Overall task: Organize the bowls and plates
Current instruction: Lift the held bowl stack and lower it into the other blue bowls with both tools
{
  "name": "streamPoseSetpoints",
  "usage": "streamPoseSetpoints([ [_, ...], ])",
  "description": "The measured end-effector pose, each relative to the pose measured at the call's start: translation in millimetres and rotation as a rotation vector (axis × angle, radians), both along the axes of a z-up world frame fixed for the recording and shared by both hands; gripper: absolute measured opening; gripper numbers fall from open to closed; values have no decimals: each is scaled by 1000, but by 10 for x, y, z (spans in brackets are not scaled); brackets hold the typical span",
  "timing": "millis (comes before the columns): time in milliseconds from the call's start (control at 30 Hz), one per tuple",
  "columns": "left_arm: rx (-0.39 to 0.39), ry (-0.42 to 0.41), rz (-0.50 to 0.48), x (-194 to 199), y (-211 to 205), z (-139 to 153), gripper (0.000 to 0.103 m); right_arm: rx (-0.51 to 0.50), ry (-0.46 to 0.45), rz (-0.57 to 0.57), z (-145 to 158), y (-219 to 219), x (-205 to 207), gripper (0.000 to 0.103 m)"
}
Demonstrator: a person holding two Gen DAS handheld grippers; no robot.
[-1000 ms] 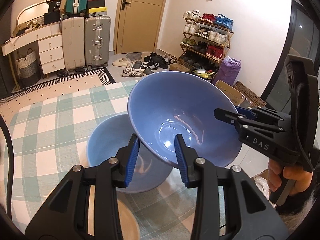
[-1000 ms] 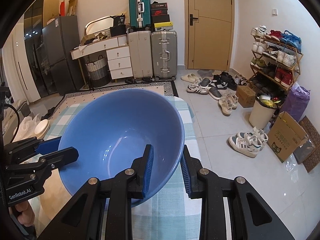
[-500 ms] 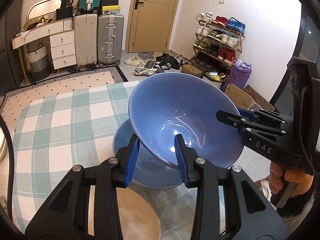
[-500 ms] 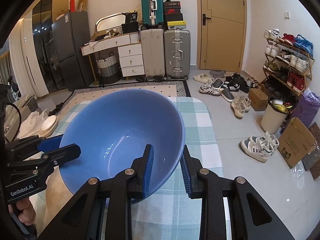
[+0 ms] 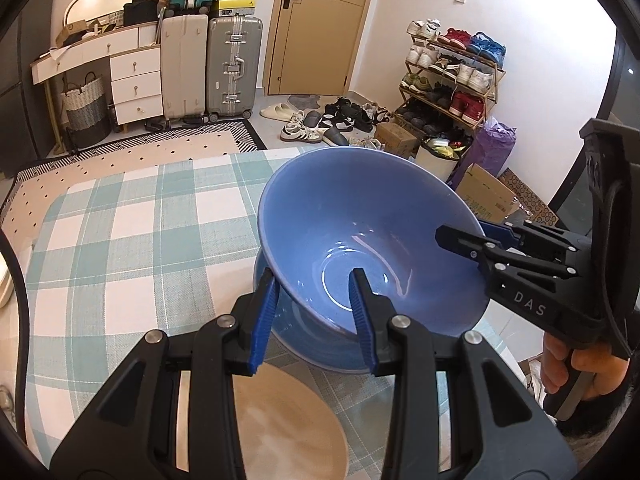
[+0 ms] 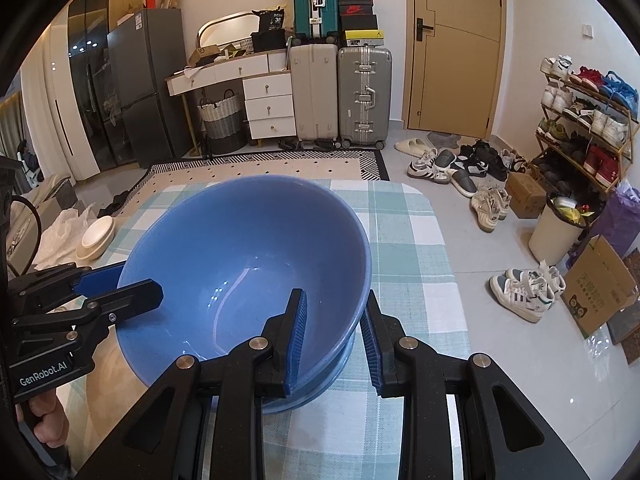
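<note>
Left wrist view: the left gripper [image 5: 314, 312] is clamped on the near rim of a large blue bowl [image 5: 360, 240], one blue pad outside the wall and one inside. The right gripper [image 5: 476, 246] is closed on the rim at the bowl's right side, held by a hand [image 5: 576, 364] low at the frame's right edge. The two-point hold appears chosen because the bowl is wide and smooth-walled; a single pinch on one rim would let it swing.

The bowl is tilted, its mouth tipped toward the left gripper. Directly beneath it sits a second blue bowl [image 5: 320, 344] on the checked tablecloth [image 5: 132, 232]; only a band of its rim and wall shows under the carried bowl. I judge the carried bowl is being lowered to nest into it. Whether the two bowls already touch cannot be told from either view.

Right wrist view: the right gripper [image 6: 334, 336] grips the bowl [image 6: 248, 264] across its rim, and the lower bowl's [image 6: 320, 384] edge shows just below the pads. The left gripper [image 6: 120, 292] bites the rim on the bowl's opposite side. A beige round plate [image 5: 288, 420] lies on the cloth just beside the lower bowl, on the side nearest the left gripper. A pale dish [image 6: 96, 236] rests off the table, well apart from the bowl.

Risk noted: the tilt must be levelled before release, or the upper bowl may seat crooked or slide on the glazed surface.
</note>
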State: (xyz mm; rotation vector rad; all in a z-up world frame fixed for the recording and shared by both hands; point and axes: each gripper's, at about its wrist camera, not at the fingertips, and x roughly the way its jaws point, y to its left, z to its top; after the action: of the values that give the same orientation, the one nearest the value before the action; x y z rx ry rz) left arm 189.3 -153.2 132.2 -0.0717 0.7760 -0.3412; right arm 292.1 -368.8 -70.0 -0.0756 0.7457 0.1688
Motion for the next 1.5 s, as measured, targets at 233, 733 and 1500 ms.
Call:
streamPoseSetpoints([
  [233, 2, 27, 8, 139, 62, -210, 33, -6, 25, 3, -119, 15, 98, 28],
  [733, 44, 56, 25, 374, 94, -669, 33, -66, 56, 3, -408, 170, 261, 29],
  [1500, 128, 70, 18, 481, -28, -969, 33, -171, 46, -19, -610, 252, 163, 29],
])
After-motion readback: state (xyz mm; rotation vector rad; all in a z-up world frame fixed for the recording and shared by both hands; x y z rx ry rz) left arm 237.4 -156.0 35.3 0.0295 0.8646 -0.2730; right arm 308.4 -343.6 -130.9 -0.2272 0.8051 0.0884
